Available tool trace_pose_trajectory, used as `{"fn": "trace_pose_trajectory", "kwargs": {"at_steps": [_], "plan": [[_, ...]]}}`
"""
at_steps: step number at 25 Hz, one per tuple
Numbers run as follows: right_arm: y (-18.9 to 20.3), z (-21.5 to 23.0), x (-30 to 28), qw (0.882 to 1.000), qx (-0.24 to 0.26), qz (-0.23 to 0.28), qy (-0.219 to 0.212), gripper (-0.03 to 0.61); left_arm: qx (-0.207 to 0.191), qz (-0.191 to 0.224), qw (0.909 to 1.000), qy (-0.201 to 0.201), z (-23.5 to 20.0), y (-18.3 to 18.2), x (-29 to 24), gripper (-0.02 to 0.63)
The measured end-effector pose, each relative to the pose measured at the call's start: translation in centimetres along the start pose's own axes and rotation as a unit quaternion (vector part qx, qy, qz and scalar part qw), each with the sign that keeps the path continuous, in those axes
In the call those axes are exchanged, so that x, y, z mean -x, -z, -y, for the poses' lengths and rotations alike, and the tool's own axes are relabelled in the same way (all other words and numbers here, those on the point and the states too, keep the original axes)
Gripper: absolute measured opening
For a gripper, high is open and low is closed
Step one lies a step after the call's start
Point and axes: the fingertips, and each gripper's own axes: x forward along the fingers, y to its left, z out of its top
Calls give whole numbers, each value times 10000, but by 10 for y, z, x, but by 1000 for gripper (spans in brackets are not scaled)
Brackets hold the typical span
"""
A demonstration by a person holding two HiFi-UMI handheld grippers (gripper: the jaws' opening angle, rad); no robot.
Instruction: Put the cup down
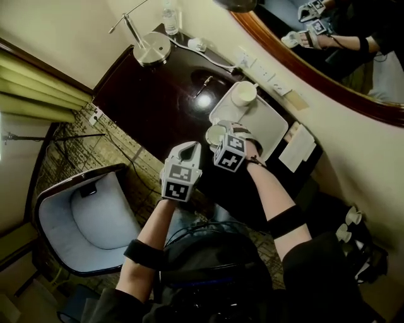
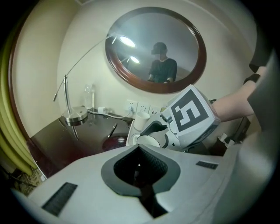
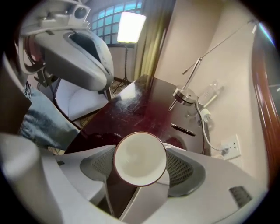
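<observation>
The right tongs (image 3: 141, 162) were clenched on the cup (image 1: 215, 134), one padded jaw pressed to each side of it. In the right gripper view the cup's open mouth faced the camera, pale inside with a thin dark-red rim. From the head view the cup sat at the near left corner of the white tray (image 1: 270, 121), by that corner's edge. Whether it rested on anything or hung clear could not be told.

The left tongs (image 2: 139, 153) were clenched with nothing between the jaws. They were held nearer the person than the tray and off its left corner, just beside the right tongs, over the near edge of the dark tabletop (image 1: 145, 101).

A second pale cup (image 1: 243, 94) stood upright on the tray's far end. A dark pen (image 1: 203, 86) lay on the tabletop just left of the tray's far end. Further left of the tray, well apart from it, stood the round metal base of a lamp (image 1: 151, 48) with its thin arm slanting up, and beyond that a clear bottle (image 1: 169, 19) against the wall. Wall sockets (image 1: 262, 69) sat on the wall just behind the tray, under a round wood-framed mirror (image 1: 297, 60). A white sheet of paper (image 1: 297, 148) lay just right of the tray. A pale armchair (image 1: 82, 221) stood on the floor, well to the near left of the tray.
</observation>
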Motion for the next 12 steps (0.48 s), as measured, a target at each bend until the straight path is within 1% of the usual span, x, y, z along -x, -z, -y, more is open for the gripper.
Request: {"fn": "trace_pose_trajectory", "kwargs": {"at_steps": [3, 6, 10, 12], "plan": [[9, 15, 9, 9981, -581, 34, 194, 379, -199, -22, 9997, 154, 5, -10, -8, -12], [18, 33, 18, 9925, -1152, 63, 413, 377, -392, -52, 9988, 304, 8, -21, -16, -12], [31, 59, 26, 9761, -2047, 110, 722, 377, -611, -108, 9967, 531, 15, -33, -31, -12], [37, 71, 26, 9676, -2363, 127, 876, 376, -704, -118, 9955, 617, 17, -36, -39, -12]]}}
